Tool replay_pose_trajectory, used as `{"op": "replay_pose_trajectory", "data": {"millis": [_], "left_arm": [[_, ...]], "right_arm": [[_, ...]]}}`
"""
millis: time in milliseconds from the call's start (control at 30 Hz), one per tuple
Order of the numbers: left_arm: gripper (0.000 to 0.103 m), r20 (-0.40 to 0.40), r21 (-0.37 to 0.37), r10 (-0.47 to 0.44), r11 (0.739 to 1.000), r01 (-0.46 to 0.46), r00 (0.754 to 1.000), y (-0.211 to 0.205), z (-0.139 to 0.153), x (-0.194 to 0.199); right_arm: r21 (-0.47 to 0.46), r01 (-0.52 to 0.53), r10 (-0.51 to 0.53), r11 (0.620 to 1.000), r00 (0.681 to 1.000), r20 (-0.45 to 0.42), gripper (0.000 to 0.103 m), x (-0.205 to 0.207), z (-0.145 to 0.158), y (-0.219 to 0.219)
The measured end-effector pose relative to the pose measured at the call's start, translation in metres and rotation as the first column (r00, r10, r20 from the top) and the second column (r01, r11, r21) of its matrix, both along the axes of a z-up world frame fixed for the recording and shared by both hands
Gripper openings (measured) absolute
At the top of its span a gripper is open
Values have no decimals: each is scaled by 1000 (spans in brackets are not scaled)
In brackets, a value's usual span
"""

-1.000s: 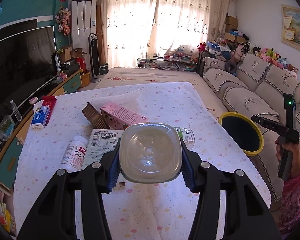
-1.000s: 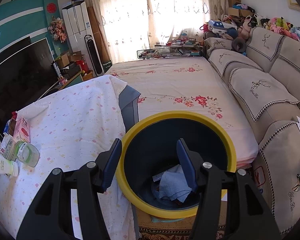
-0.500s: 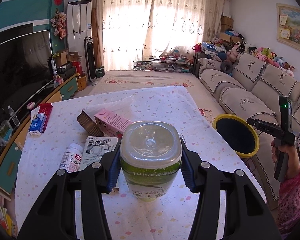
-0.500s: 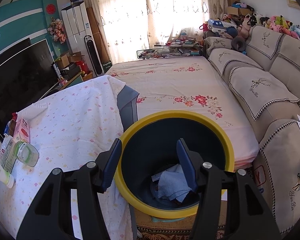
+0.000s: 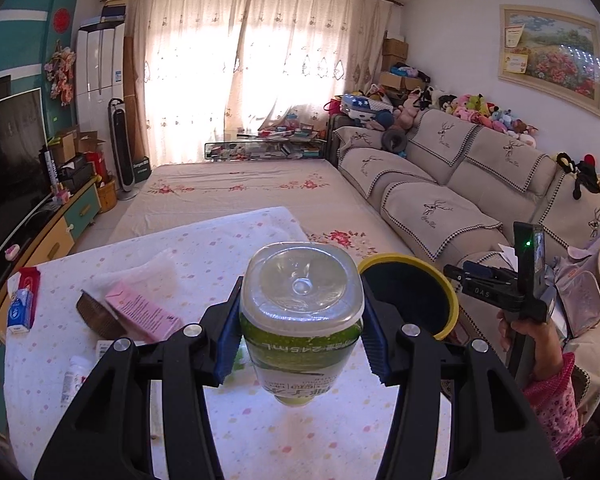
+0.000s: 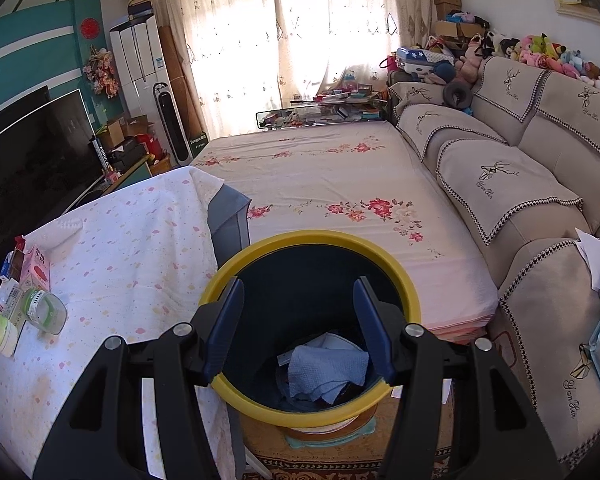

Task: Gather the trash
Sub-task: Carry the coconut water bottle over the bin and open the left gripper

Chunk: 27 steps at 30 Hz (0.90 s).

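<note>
Above the counter (image 5: 228, 248), we found the left claw (image 5: 300, 336) clamped on a clear bottle (image 5: 300, 316) with a green label, held base-forward and clear of the cloth. The yellow-rimmed bin (image 5: 410, 300) stood just beyond the counter's edge. The right claw (image 6: 298, 328) hung open and empty over that bin. We judged the carry step in hand; next, the bottle needed bringing over the rim before release.

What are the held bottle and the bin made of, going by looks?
Bottle: looks like clear glossy plastic; moulded dimple in its see-through base, printed green label wrap. Bin: probably plastic; smooth yellow rim with soft sheen, dark matte inner wall. The dark part could be a liner; can't tell.
</note>
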<state>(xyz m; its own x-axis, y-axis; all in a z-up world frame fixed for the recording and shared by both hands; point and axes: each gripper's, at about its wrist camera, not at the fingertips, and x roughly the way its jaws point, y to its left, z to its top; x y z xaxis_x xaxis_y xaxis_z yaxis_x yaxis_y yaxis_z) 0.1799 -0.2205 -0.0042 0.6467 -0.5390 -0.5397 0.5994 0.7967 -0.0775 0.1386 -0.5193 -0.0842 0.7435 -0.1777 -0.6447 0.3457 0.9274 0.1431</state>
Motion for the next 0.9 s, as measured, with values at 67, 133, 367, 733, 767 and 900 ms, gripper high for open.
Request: {"op": "replay_pose_trajectory", "data": {"millis": [67,133,367,733,767,900], "left_arm": [[52,-4,-6,-44,999,43,999,-24,0,6],[52,-21,-23,-99,995,98,995,-51,-1,12],[52,-72,-48,-225,974,222,972,-147,-22,36],[52,-205,21,-182,982,190,962,-251,-109,89],[55,-214,22,-172,983,181,961,-254,-114,92],[74,-205,17,-141,989,147,969,-251,-117,92]], "right_arm": [[-8,9,-9,1000,1000,0,54,-5,1,-6],[-17,21,-21,1000,1000,0,54,-12,1,-13],[-20,49,-49,999,999,3,54,-28,-1,-33],[-11,60,-60,998,998,-19,54,-29,-17,-48],[-8,62,-62,998,998,-22,54,-28,-18,-49],[0,69,-69,998,997,-34,54,-27,-24,-51]]}}
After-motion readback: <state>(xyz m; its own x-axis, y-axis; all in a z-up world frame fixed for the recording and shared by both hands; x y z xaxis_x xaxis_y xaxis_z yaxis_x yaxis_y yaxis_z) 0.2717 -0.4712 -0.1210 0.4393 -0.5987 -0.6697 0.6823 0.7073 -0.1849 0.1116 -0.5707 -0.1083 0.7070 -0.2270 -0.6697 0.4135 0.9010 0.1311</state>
